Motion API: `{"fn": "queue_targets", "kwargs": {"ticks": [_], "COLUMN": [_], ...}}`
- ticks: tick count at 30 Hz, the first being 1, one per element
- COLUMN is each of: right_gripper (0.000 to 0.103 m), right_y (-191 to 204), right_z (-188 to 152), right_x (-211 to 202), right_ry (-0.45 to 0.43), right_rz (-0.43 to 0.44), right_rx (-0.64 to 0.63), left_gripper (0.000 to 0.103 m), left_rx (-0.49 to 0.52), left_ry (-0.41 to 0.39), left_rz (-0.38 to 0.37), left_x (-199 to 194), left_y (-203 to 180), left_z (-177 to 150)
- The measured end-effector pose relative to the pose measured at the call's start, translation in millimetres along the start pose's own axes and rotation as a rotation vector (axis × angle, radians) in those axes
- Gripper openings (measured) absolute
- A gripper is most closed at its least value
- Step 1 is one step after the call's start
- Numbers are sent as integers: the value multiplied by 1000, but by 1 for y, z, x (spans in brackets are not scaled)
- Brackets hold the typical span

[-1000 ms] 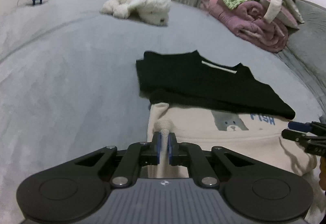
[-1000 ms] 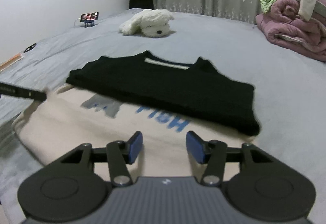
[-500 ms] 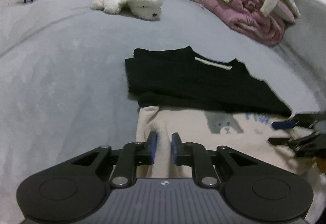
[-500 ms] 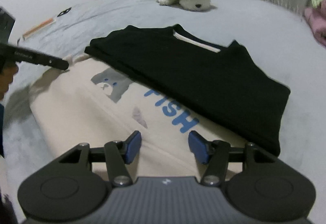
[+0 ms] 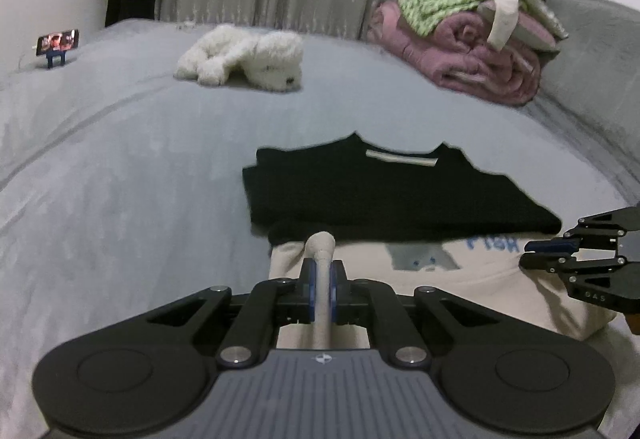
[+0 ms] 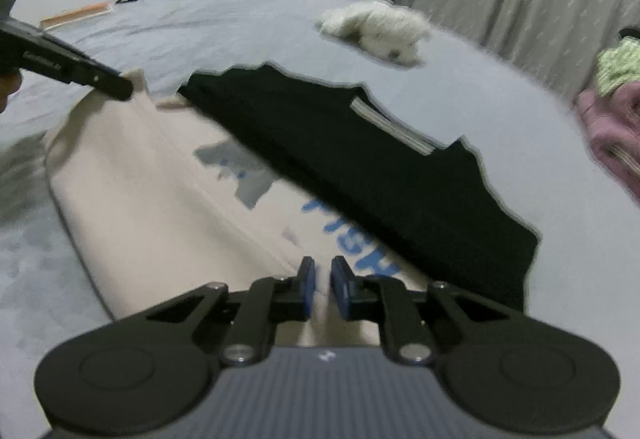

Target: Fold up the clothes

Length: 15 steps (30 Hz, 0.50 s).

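Observation:
A cream sweatshirt with a grey bear and blue "FISH" print lies on the grey bed, also in the right wrist view. A folded black shirt lies across its far part, also in the right wrist view. My left gripper is shut on a bunched left edge of the cream sweatshirt and lifts it. My right gripper is closed on the sweatshirt's near right edge. It also shows in the left wrist view. The left gripper shows at the sweatshirt's far corner in the right wrist view.
A white plush dog lies further back on the bed. A pile of pink, green and cream clothes sits at the back right. A phone on a stand is at the back left. Curtains hang behind.
My right gripper has closed from wide open onto the sweatshirt's edge. The left gripper has kept its hold and lifted the cream fabric; both views have tilted up.

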State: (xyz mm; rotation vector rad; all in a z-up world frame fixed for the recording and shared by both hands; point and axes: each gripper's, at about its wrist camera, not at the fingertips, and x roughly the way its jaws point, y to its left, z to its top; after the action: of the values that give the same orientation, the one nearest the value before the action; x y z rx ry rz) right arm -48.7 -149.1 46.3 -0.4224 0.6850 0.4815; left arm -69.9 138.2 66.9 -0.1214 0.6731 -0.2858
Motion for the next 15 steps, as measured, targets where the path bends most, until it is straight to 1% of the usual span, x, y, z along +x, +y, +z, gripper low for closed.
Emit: {"fn": "queue_targets", "kwargs": {"ticks": [2,3,5,6,7,9,10,13,15], "right_gripper": [12,12,13,13,17,18,21,22,23], "right_y": [0,-1,-1,-1,0,-1,-2,-12,-21], "right_z": [-1,-2,-4,-6,-8,-6,-4,-5,-7], "right_x": [1,2,4,10,16,14,13,6,1], "right_ry": [-1,-2,-1,16,31,22,19,10,17], "right_rz": [-11,-16,-27,-34,-40,-49,-53,-84,-120], "right_rx": [11,17,28,33,37,40,46,94,120], "left_gripper": [5,5,7,9,12,14,14,14,14], "left_rx": [-5,-6,-23,-33,-45,-75,-88,-101,-100], "left_ry": [5,21,83,114,129,139,140,114,104], "left_rz": [10,24,46,56,63,69,71,79,95], "left_x": [3,7,21,27,30,33,33,29,29], "left_y": [2,3,6,8,9,13,15,17,18], "left_z": [-1,-2,-4,-5,-6,-5,-4,-4,-4]}}
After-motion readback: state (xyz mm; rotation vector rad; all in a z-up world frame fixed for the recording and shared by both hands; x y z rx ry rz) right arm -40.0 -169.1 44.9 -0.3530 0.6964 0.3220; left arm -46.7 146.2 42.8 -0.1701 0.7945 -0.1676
